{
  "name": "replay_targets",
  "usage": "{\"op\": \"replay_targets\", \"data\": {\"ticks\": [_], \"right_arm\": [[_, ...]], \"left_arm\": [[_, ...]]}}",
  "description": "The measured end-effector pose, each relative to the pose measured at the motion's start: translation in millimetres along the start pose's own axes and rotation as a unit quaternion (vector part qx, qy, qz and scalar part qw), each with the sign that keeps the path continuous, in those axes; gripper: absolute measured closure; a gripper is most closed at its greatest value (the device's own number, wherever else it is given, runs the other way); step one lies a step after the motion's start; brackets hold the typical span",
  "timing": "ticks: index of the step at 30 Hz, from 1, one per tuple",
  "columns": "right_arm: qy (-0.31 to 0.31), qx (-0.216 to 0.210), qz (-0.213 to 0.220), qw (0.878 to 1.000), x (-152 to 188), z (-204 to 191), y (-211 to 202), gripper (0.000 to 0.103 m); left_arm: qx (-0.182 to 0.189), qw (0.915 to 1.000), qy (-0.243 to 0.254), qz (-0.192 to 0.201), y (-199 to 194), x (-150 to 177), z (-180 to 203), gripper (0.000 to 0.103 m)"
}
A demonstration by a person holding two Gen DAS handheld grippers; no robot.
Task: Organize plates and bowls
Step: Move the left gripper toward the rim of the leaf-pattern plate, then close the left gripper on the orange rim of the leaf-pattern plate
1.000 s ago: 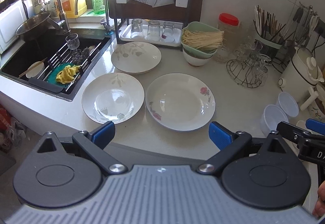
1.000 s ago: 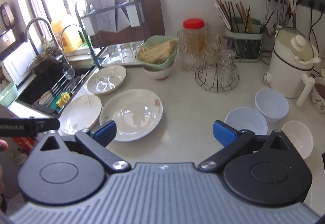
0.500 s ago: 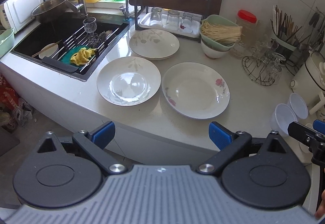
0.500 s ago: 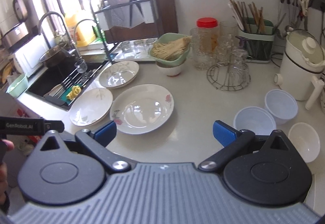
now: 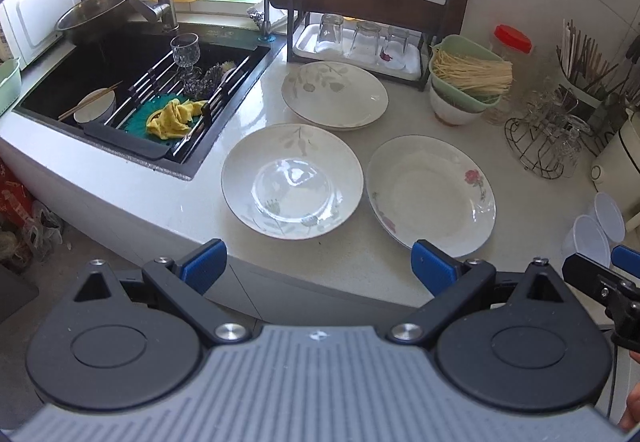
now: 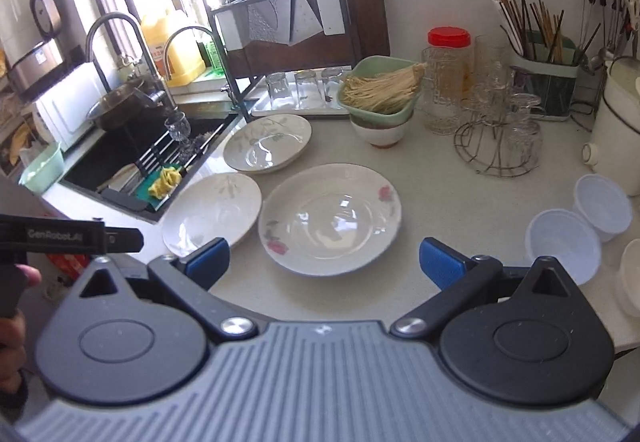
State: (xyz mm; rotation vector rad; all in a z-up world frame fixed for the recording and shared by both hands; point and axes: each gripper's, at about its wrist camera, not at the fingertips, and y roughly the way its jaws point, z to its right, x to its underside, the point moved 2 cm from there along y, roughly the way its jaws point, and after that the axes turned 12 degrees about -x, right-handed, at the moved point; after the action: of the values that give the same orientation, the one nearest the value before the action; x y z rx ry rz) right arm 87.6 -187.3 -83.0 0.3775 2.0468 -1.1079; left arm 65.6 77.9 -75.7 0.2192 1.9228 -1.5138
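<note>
Hand-held grippers (image 5: 318, 268) nearer plates (image 5: 292, 179) (gaping)

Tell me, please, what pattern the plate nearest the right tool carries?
White, with pink roses on the rim of the plate; clearest in the right wrist view.

Left gripper (image 5: 319, 266): jaws spread wide, holding nothing, carried level in the air. Right gripper (image 6: 325, 261): jaws spread wide, holding nothing, level beside the left one.

Glossy ceramic rose plate (image 5: 432, 197); translucent plastic bowls (image 6: 562, 244); wire rack (image 6: 496, 157).
</note>
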Motion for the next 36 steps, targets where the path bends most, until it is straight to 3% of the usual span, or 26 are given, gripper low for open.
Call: {"op": "replay_targets", "data": {"ticks": [5,13,21,29,31,36], "right_arm": [[0.002,0.012,0.011,1.000,-6,-24,25,0.000],[0.065,0.050,0.015,0.997,-13,-42,77,0.000],[0.101,0.064,0.003,0.993,-12,-69,128,0.000],[0.160,0.038,-0.009,0.986,-3,-77,173,0.009],[0.170,0.039,-0.014,0.985,0,-77,182,0.015],[0.205,0.027,-0.003,0.978,5,-73,194,0.022]], "left_arm": [[0.021,0.9994,0.026,-0.007,40,-31,-25,0.003],[0.059,0.9960,0.065,-0.016,105,-71,-60,0.003],[0.084,0.9895,0.116,-0.021,162,-92,-88,0.003],[0.097,0.9876,0.122,-0.018,206,-105,-110,0.003],[0.094,0.9877,0.125,-0.016,214,-107,-113,0.004],[0.139,0.9825,0.118,-0.038,233,-108,-115,0.004]]}}
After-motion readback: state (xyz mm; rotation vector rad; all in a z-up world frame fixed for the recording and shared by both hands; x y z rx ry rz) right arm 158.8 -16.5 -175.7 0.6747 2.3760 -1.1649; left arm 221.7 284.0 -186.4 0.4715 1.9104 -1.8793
